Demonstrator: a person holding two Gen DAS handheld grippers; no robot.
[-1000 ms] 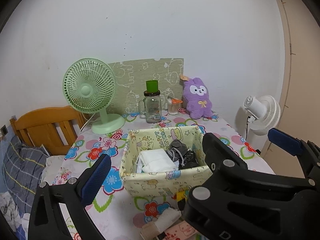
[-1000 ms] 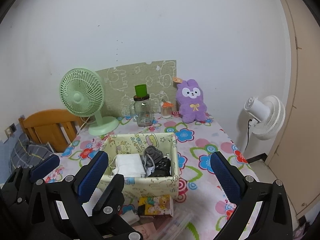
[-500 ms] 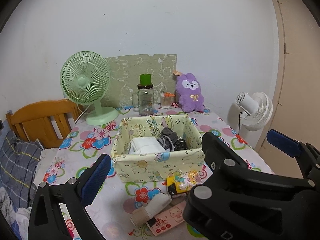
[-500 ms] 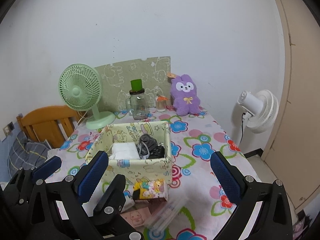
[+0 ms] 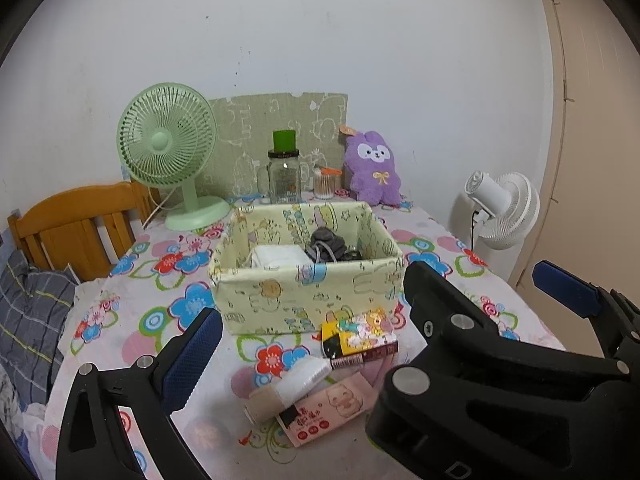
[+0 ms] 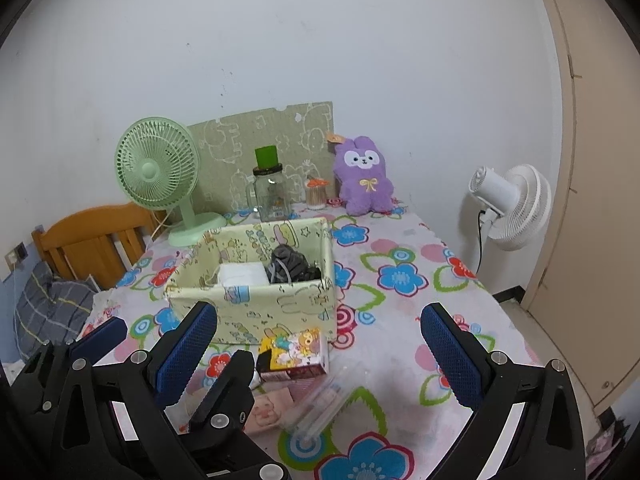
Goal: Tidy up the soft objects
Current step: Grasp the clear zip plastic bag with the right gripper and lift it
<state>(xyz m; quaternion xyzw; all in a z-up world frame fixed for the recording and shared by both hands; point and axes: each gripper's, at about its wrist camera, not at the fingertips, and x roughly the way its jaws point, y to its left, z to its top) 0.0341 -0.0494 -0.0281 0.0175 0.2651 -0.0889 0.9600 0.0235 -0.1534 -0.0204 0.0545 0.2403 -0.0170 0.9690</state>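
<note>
A pale yellow fabric basket [image 5: 304, 296] [image 6: 276, 300] stands mid-table. Inside lie a folded white cloth [image 5: 278, 255] [image 6: 242, 274] and a dark grey bundle [image 5: 326, 242] [image 6: 290, 262]. A purple plush rabbit [image 5: 374, 168] [image 6: 364, 176] leans on the back wall. My left gripper [image 5: 320, 360] hangs open and empty before the basket. Its right finger is hidden behind the right gripper's black frame [image 5: 460, 340]. My right gripper [image 6: 320, 356] is also open and empty, close beside it. Between its fingers reaches the left gripper's black finger [image 6: 228, 384].
In front of the basket lie a colourful small box [image 5: 360, 334] [image 6: 296, 352], a pink tissue pack [image 5: 324, 408], a white roll [image 5: 296, 380] and a clear packet [image 6: 320, 404]. At the back stand a green fan [image 5: 168, 148] and a glass jar [image 5: 284, 176]. A white fan [image 6: 512, 204] stands beside the table's right edge.
Both grippers have drawn back from the basket toward the table's front edge. The small items in front of the basket have come into full view. Both stay open.
</note>
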